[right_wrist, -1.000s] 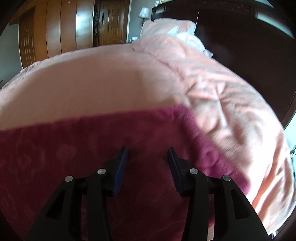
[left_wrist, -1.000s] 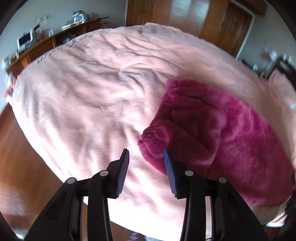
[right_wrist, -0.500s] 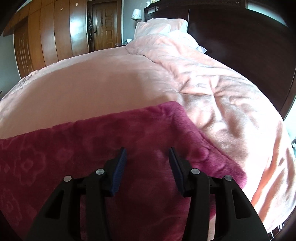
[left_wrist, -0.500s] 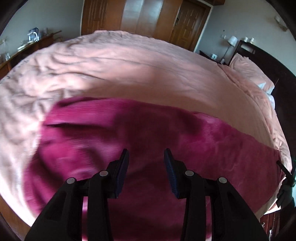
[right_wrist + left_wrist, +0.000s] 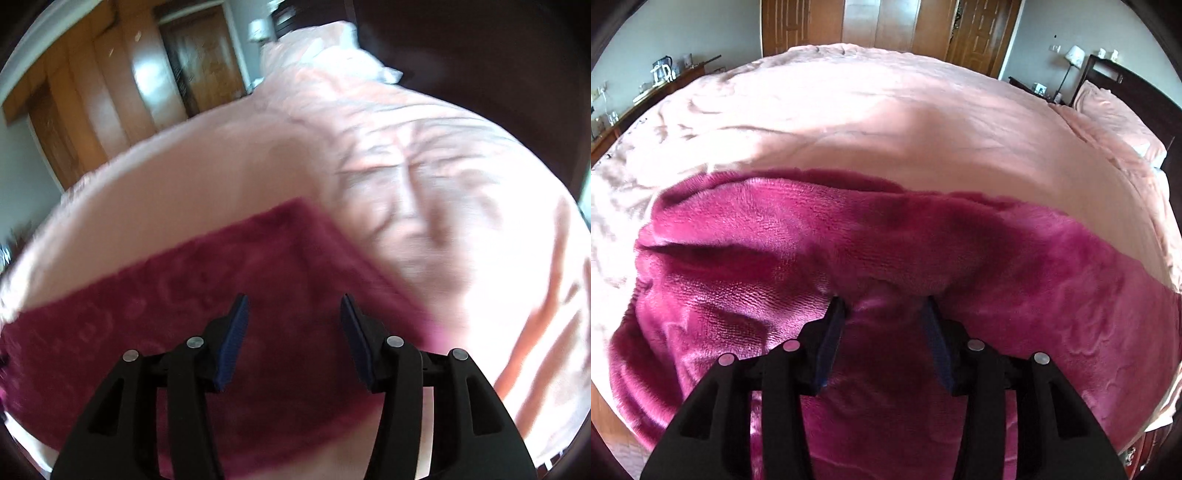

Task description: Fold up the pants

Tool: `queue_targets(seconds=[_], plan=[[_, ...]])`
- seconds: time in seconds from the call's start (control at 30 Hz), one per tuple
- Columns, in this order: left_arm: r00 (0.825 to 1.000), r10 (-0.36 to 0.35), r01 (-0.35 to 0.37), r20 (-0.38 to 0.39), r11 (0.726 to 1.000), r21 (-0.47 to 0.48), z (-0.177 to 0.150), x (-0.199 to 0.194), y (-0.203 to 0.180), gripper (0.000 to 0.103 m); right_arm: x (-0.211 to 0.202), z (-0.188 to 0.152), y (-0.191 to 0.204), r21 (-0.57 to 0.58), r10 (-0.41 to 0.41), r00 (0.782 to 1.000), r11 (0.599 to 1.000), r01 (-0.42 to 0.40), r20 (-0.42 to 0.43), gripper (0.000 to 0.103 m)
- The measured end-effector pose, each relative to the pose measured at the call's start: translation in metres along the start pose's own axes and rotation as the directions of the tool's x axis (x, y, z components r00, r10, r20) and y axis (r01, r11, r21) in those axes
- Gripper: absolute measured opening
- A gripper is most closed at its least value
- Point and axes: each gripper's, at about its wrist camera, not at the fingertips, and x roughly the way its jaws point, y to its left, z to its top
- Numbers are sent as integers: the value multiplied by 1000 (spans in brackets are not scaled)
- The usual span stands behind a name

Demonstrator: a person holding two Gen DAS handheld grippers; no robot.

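The magenta fleece pants (image 5: 775, 258) lie spread on the pink bed (image 5: 886, 122), a fold humped over the left hand-held gripper (image 5: 884, 314). Its jaws, and those of the right hand-held gripper (image 5: 291, 314), have just been opening; nothing is gripped, so 1 fold seems released.

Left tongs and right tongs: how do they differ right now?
The left tongs have their tips buried in a raised fold of the pants; the right tongs hang clear above flat pants, tips bare. The left view is sharp; the right is blurred. Both have just been opening, nothing pinched.
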Motion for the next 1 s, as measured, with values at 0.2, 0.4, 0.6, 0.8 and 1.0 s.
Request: queue_targets(seconds=[0.2,0.4,0.6,0.8,1.0], plan=[[996,-51,47,70,997,65,6,-21,-50,51,-39,-24,-69,254,20,1000,967,-13,-24,53],[974,-206,189,92,968,166,18,-36,-122,53,-33,-45,-96,426,167,984,896,-125,-63,53],[938,-346,329,22,909,254,7,-28,-193,59,1,-46,-94,515,273,959,834,-199,-72,53],[913,-398,405,-88,866,294,-37,-6,-240,59,8,-30,-78,477,227,972,862,-172,-59,53],[915,-393,402,-94,859,317,-52,3,-250,63,16,-22,-57,368,123,990,926,-87,-76,18]])
